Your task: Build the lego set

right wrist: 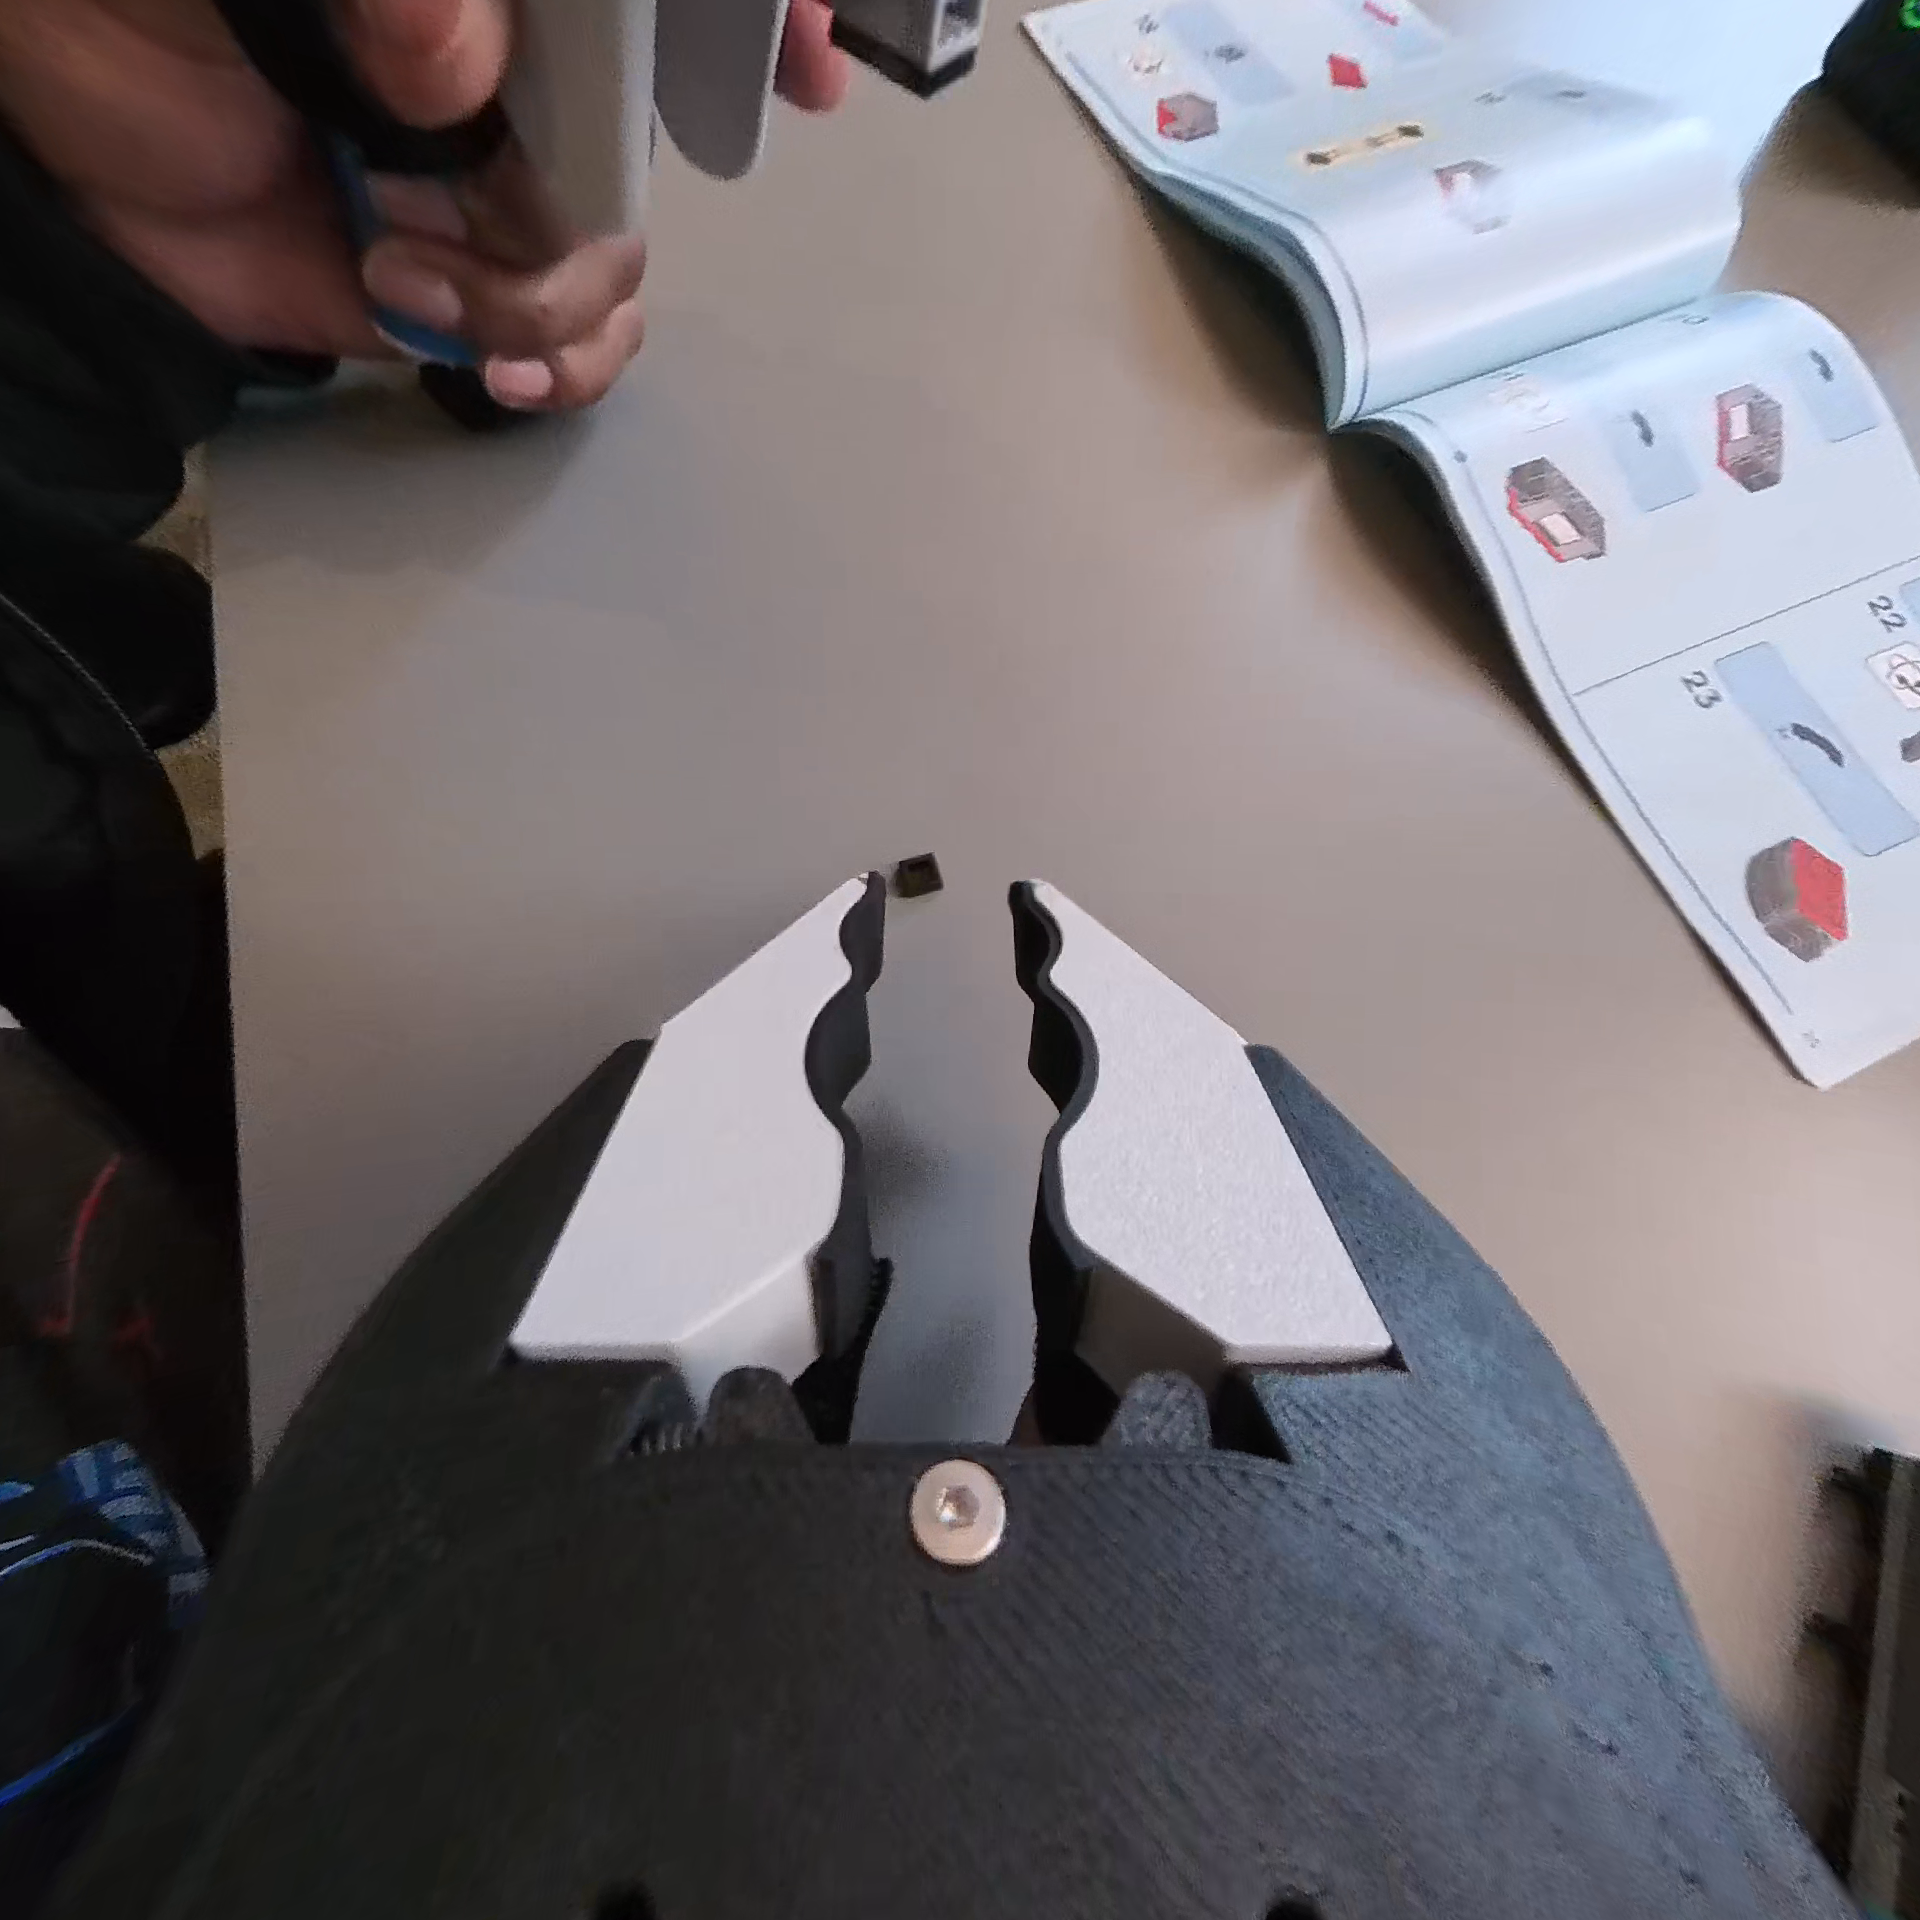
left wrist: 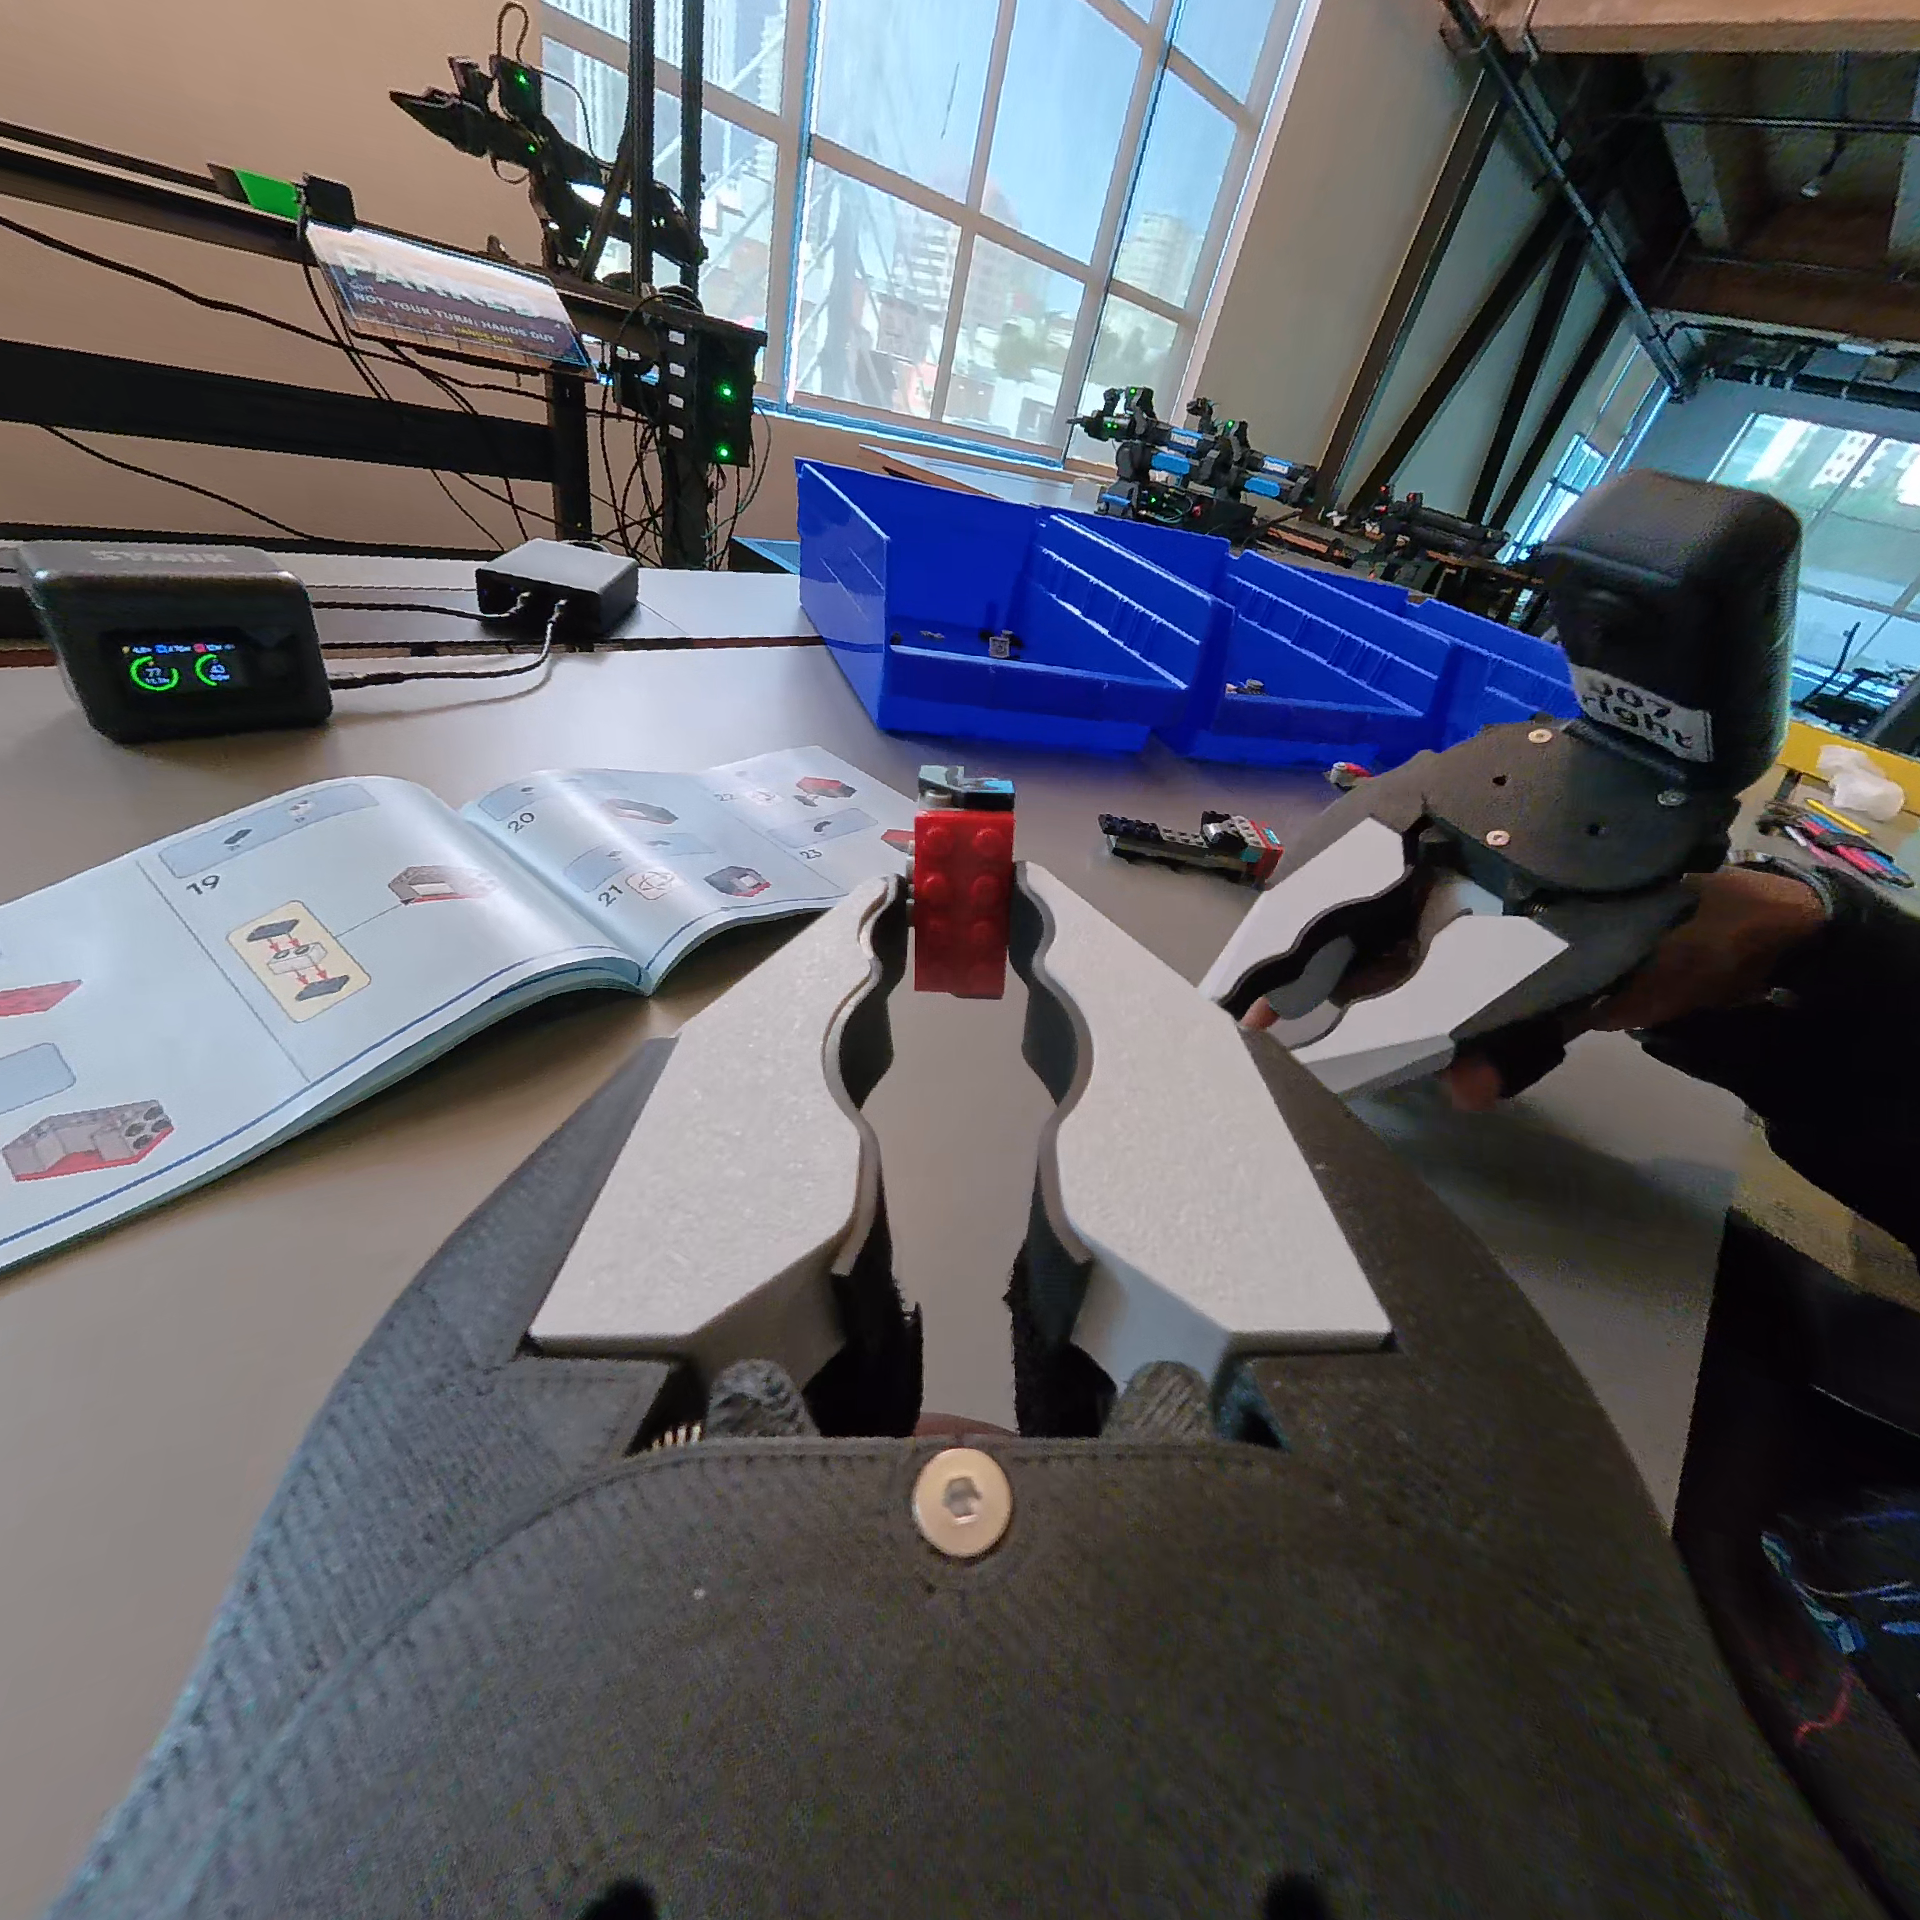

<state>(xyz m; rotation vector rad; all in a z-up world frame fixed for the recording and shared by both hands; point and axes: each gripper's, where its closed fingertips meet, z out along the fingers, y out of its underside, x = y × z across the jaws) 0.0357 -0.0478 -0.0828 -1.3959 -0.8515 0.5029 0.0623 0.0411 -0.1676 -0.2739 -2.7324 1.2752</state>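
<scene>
My left gripper [left wrist: 961, 894] is shut on a red studded lego block [left wrist: 961, 914] with small grey, black and blue pieces [left wrist: 966, 790] on its far end, held above the grey table [left wrist: 520, 1195]. My right gripper [right wrist: 945, 888] is open and empty, pointed down at the table, with a tiny dark lego piece [right wrist: 920, 876] lying just beyond its fingertips, closer to the left one. The right gripper also shows in the left wrist view [left wrist: 1278, 1008], held in a hand. The left gripper [right wrist: 717, 114] and its block [right wrist: 914, 36] show at the top of the right wrist view.
An open instruction booklet [left wrist: 416, 935] lies left of the block; it also shows in the right wrist view [right wrist: 1662, 468]. A partly built dark lego piece [left wrist: 1195, 844] lies on the table before blue bins [left wrist: 1143, 623]. A black power unit [left wrist: 177, 639] and cables stand at the back left. One gripper's finger ends stand about 12 cm off the other's.
</scene>
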